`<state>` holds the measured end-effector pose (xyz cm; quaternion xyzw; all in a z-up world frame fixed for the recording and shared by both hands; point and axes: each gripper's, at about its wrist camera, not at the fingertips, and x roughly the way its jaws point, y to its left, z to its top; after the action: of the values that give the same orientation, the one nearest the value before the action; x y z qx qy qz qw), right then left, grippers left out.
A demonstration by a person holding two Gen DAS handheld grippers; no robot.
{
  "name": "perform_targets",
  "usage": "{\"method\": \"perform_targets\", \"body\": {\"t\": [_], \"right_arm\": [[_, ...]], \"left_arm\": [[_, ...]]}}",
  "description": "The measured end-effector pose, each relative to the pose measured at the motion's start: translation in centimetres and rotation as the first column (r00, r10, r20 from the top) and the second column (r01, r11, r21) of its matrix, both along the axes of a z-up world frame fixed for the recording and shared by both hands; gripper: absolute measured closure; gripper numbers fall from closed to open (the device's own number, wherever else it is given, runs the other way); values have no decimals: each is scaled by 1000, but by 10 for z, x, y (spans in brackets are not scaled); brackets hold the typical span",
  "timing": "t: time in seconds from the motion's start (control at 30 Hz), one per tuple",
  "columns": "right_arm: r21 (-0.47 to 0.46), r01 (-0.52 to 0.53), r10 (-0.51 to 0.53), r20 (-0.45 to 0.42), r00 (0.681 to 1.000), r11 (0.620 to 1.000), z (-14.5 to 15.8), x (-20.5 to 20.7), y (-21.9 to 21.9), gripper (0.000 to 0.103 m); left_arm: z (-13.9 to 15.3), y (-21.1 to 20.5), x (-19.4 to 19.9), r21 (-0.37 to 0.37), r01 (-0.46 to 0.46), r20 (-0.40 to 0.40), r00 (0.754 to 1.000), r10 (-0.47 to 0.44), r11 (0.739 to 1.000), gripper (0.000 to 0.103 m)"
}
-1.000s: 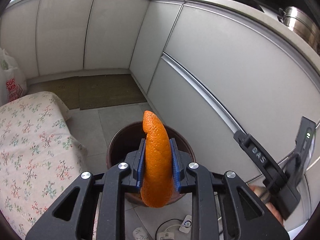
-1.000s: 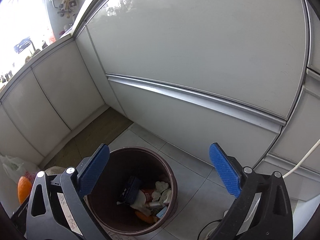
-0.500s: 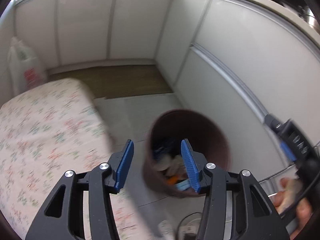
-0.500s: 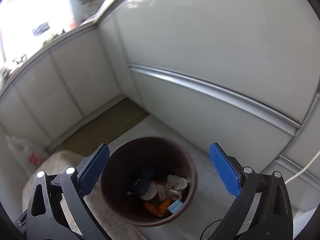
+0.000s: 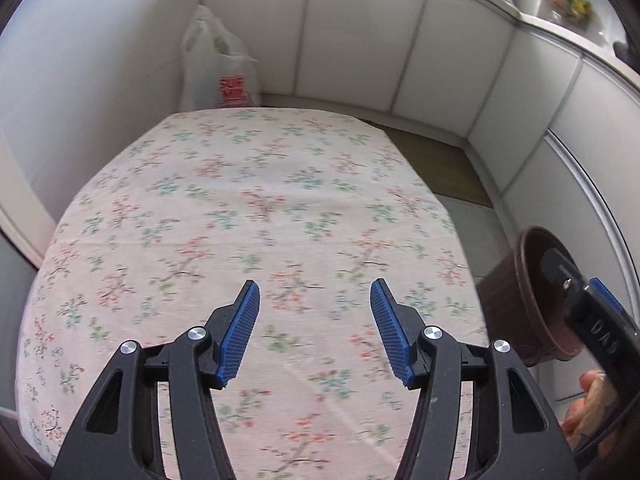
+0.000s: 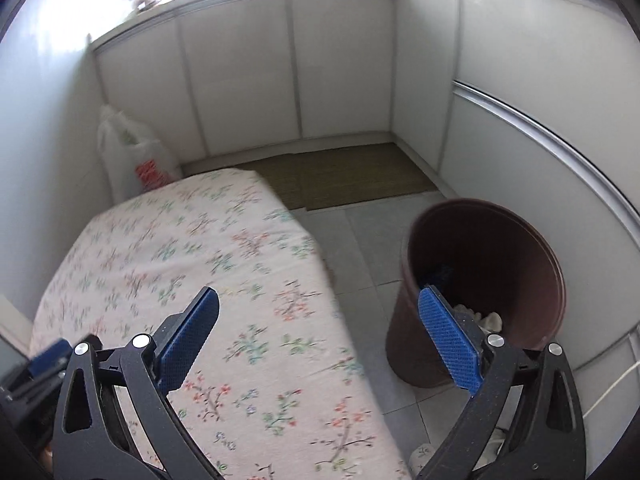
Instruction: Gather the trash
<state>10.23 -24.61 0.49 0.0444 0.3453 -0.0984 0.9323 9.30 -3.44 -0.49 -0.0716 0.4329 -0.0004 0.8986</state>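
Over floral-clothed table [image 5: 256, 208], both claws spread, empty, left just widened, brown bin [image 6: 480, 280] beside.

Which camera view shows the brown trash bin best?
The right wrist view: the brown trash bin shows its whole rim and some trash inside. In the left wrist view it sits at the right edge, partly hidden by the other gripper.

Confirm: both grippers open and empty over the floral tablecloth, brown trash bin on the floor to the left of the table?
Not quite: the brown trash bin stands on the floor to the right of the table, as the right wrist view shows. The rest holds: the left gripper and right gripper are open and empty over the floral tablecloth; the left gripper's jaws have just been opening.
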Motion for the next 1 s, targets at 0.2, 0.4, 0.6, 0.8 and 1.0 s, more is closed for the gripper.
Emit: {"method": "perform_targets", "body": {"t": [0.2,0.4,0.6,0.8,1.0], "right_arm": [[-55,-57,59,25,998,997,-3,-2,38,7],[-90,-85,86,13,996,992,-10,-4,57,7],[-117,-68,76,67,995,991,-3,-17,62,7],[-154,17,22,249,968,988,27,-54,54,7],[-122,30,20,393,919,992,54,-96,38,7]], "left_arm": [[1,42,-15,-4,-61,35,998,61,998,46],[9,53,-33,31,-60,124,991,56,998,27],[33,55,-46,-18,-58,254,965,61,998,13],[71,46,-70,6,-57,460,886,48,998,7],[83,38,-73,-79,37,431,902,1,996,7]]}}
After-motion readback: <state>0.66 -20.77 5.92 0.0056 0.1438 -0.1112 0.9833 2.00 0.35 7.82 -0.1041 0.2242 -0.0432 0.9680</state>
